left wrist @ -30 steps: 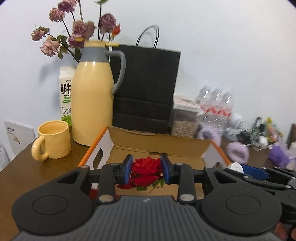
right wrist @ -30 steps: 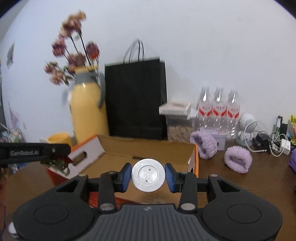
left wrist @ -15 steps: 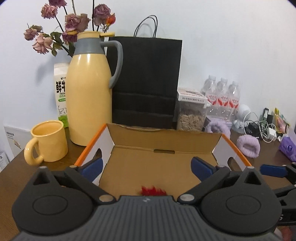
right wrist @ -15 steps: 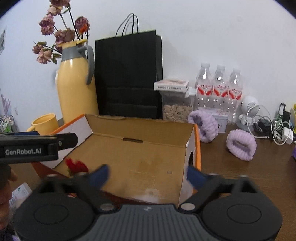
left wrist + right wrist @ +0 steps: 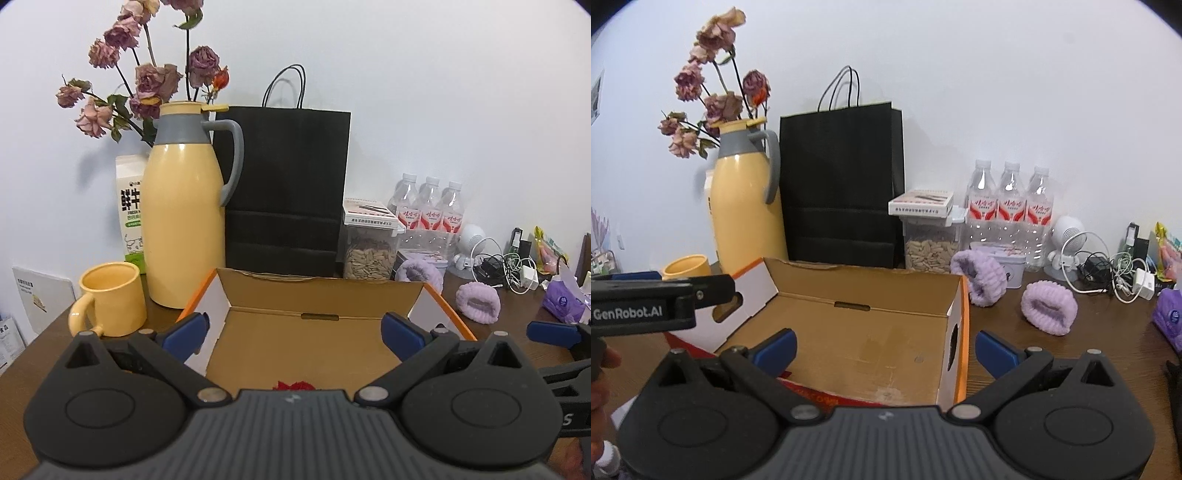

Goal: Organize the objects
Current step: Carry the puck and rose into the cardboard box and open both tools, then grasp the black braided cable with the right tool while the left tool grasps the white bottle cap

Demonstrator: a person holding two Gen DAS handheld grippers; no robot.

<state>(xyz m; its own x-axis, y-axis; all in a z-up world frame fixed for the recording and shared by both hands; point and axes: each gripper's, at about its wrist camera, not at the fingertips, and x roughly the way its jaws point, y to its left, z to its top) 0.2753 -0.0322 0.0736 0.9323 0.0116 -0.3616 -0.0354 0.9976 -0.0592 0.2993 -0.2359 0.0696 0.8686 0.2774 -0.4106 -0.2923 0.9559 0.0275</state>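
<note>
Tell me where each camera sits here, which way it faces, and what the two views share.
Left wrist: on the left gripper, jaws open, looking over the cardboard box toward the wall; the red flower peeks above its body, and a blue tip of the right gripper shows at the right edge.
Right wrist: on the right gripper, jaws open, over the box's right wall; the left gripper enters from the left.
Shared: box, yellow thermos, black paper bag.

A plain white wall [image 5: 424, 92] rises behind a dark brown wooden table [image 5: 1108, 332], evenly lit.
</note>
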